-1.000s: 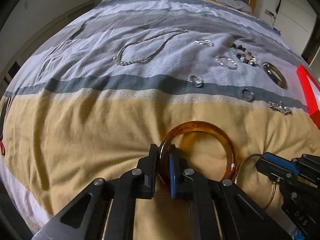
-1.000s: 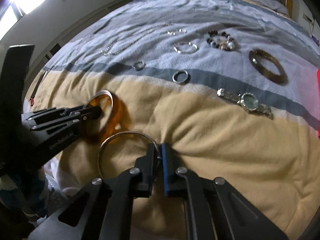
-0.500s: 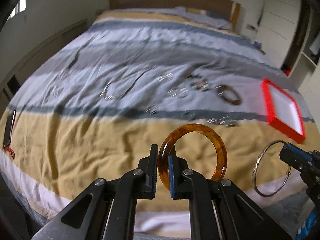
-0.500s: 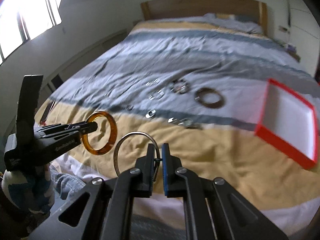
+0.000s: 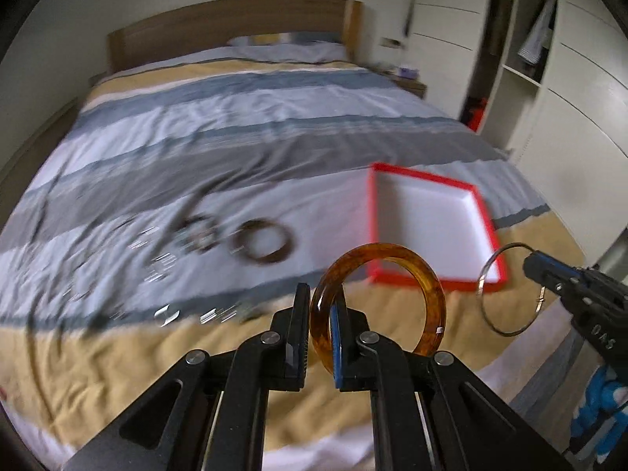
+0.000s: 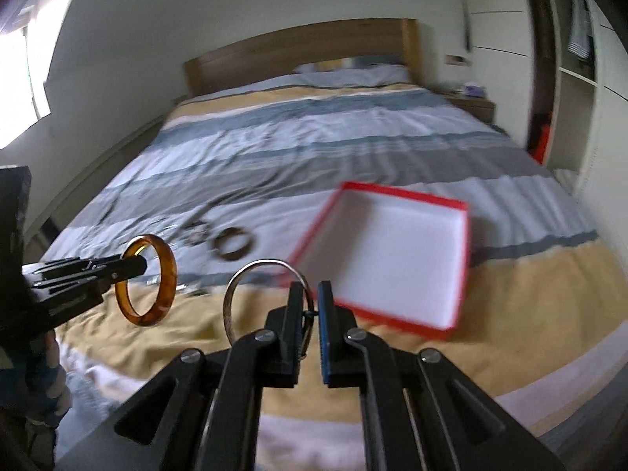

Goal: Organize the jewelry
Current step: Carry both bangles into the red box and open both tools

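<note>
amber bangle (image 5: pixel 378 298): rigid, smooth, likely slippery and brittle; pinched at its rim by left claw (image 5: pixel 318 325), aloft over bed (image 5: pixel 243 125)
silver hoop (image 6: pixel 267 302): thin, light, bendable; right claw (image 6: pixel 310 314) clamped on its rim
red tray (image 5: pixel 428 219): on bed, just ahead

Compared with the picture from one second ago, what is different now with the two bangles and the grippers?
Both were lifted off the yellow part of the bedcover: the left gripper now holds the amber bangle in the air, the right gripper the thin silver bangle, and the red box has come into view ahead. Both grips are unchanged; the other jewelry still lies on the bed.
</note>
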